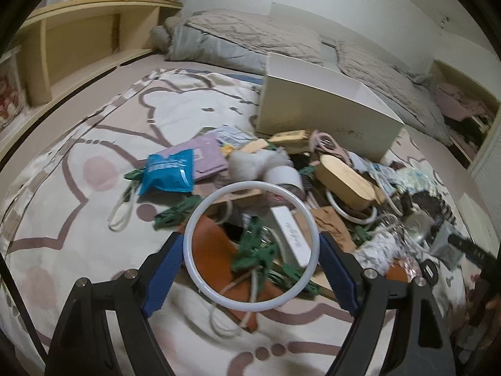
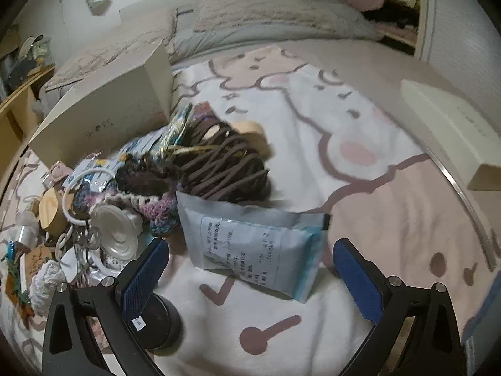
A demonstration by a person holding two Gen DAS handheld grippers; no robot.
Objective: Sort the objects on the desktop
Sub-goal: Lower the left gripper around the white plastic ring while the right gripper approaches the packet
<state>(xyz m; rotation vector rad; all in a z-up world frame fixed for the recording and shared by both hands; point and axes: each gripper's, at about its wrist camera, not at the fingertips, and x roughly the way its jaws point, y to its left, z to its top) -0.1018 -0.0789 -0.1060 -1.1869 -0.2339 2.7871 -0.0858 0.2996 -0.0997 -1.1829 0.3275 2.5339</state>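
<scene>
My left gripper is shut on a white plastic ring, gripped by its two sides between the blue pads and held above a pile of clutter: green clips, an orange sheet, a white slim box, a blue packet, a wooden oval box. My right gripper is open, its blue pads either side of a grey-white zip bag with a printed label lying on the blanket. Behind the bag lies a brown yarn bundle.
A large cream box stands behind the pile; it also shows in the right wrist view. A flat cream box lies at the right. A black round object sits by my right gripper's left finger. A grey quilt lies at the back.
</scene>
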